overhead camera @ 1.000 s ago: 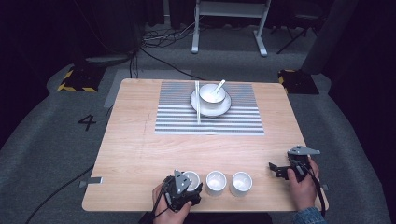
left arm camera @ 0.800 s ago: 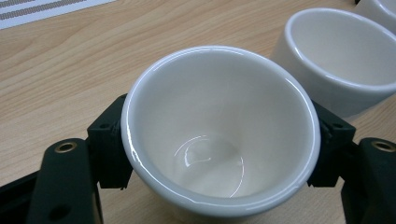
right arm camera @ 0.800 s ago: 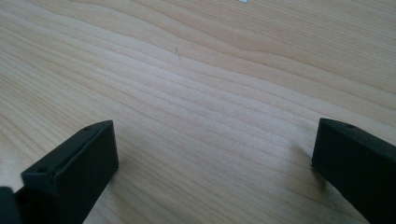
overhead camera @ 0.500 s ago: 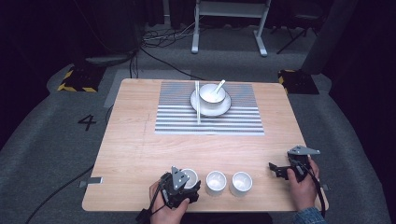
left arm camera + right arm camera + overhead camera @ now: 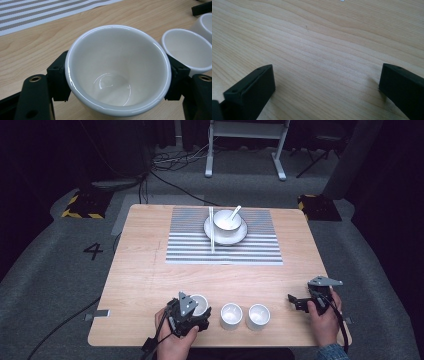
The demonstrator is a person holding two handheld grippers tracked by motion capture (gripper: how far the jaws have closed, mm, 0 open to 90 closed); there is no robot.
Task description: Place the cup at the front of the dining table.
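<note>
1. While the left gripper (image 5: pixel 192 312) clamps a white cup (image 5: pixel 117 70) between its jaws, the cup sits at the table's (image 5: pixel 150 270) near edge.
2. Two more cups (image 5: pixel 231 315) stand just right of it.
3. The right gripper (image 5: pixel 300 301) rests spread wide over bare wood, holding nothing.

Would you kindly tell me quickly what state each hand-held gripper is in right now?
Left hand-held gripper: closed on the small white ceramic cup.
Right hand-held gripper: open, holding nothing, above the light wooden table.
</note>
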